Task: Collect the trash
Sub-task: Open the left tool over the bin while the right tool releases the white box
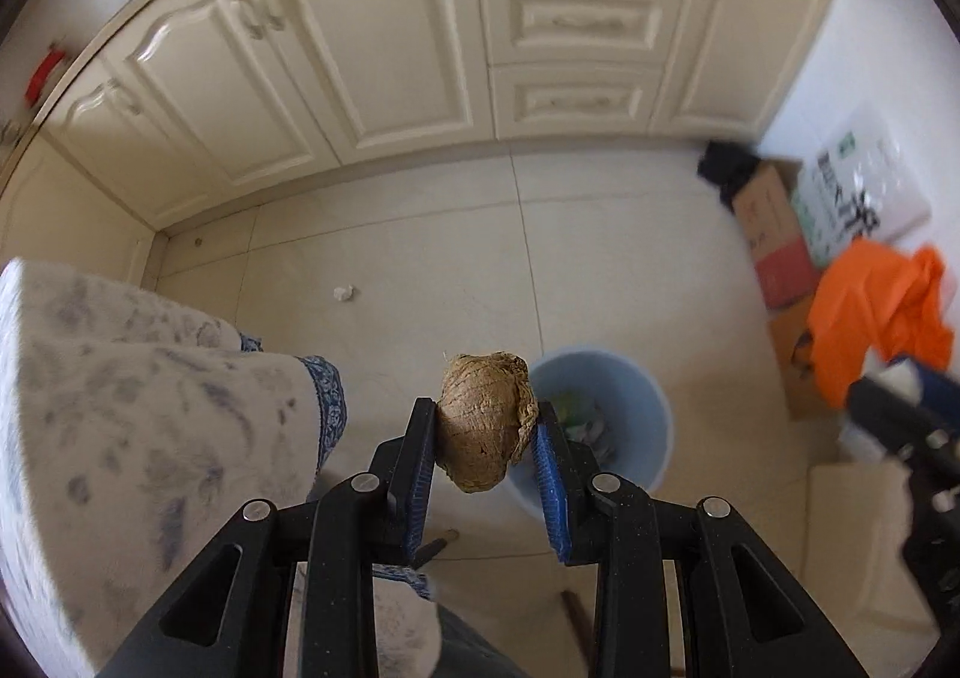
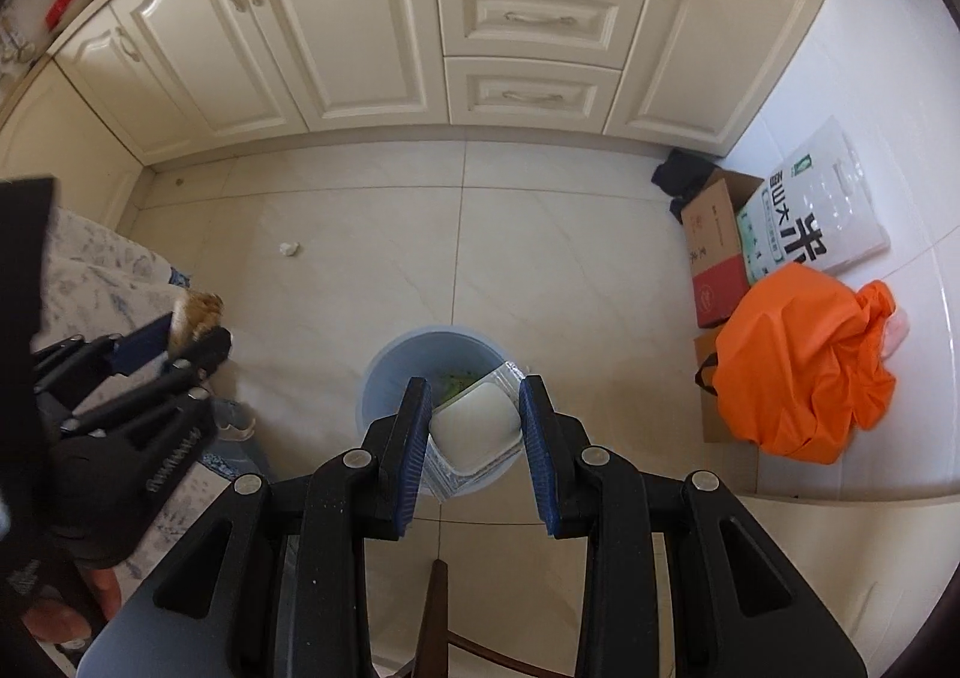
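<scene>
The left hand-held gripper (image 1: 485, 426) was clamped on a brown crumpled husk (image 1: 485, 420), its blue pads pressing both sides. It pointed steeply down at the tiled floor (image 1: 384, 258), with the light blue bin (image 1: 636, 402) just beyond the husk at about two o'clock in its view. The bin already held some scraps.

The right hand-held gripper (image 2: 475, 414) gripped a white plastic tray (image 2: 475, 426) between its pads and hung directly over the bin (image 2: 384, 378), which sat at twelve o'clock from its fingers. In that view the left gripper showed at nine o'clock, the husk (image 2: 198, 312) in its tip.

A small white paper wad (image 2: 290, 249) lay on the floor at ten o'clock, well apart from the bin and near the cream cabinets (image 2: 360, 30). At three o'clock an orange bag (image 2: 804, 366) slumped on cardboard boxes (image 2: 714, 252) beside a white rice sack (image 2: 822, 216). A patterned sleeve (image 1: 150, 408) filled the left side.
</scene>
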`<control>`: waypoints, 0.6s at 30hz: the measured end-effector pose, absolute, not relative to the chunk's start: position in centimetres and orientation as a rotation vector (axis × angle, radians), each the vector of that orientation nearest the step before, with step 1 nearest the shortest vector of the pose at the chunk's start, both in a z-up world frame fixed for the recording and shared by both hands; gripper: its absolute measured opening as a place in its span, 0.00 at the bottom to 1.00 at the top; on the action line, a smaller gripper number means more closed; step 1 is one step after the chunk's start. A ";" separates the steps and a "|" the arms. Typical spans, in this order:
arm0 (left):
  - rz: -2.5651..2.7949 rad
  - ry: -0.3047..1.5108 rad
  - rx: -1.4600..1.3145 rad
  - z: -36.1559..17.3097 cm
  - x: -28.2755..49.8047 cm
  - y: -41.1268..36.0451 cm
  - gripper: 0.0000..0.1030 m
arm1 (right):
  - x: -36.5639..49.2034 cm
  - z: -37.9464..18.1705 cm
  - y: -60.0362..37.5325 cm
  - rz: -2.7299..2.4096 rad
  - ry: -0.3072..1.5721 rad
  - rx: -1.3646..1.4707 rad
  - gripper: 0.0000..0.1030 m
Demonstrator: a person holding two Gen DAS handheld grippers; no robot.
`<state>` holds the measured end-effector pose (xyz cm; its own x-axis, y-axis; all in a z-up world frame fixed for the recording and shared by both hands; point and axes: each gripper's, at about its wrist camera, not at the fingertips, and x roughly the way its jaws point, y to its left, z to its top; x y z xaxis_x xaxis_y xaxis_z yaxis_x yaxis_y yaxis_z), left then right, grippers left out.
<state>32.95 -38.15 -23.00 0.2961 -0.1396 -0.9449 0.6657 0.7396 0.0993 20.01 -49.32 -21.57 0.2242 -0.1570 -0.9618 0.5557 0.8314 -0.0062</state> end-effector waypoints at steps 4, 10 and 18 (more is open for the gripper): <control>-0.579 1.265 0.542 -25.4 34.7 -39.7 0.27 | 20.0 -22.9 -48.7 -0.515 1.273 0.394 0.30; -0.645 1.239 0.533 -25.2 35.1 -41.1 0.50 | 19.7 -24.3 -48.3 -0.522 1.295 0.423 0.30; -0.666 1.126 0.513 -25.0 35.4 -40.4 0.82 | 18.9 -23.9 -48.7 -0.553 1.284 0.445 0.30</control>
<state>35.43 -40.41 -24.97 0.2756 -0.2231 -0.9350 0.7122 0.7007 0.0427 18.89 -48.70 -23.88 0.1857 -0.1369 -0.9730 0.6130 0.7901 0.0058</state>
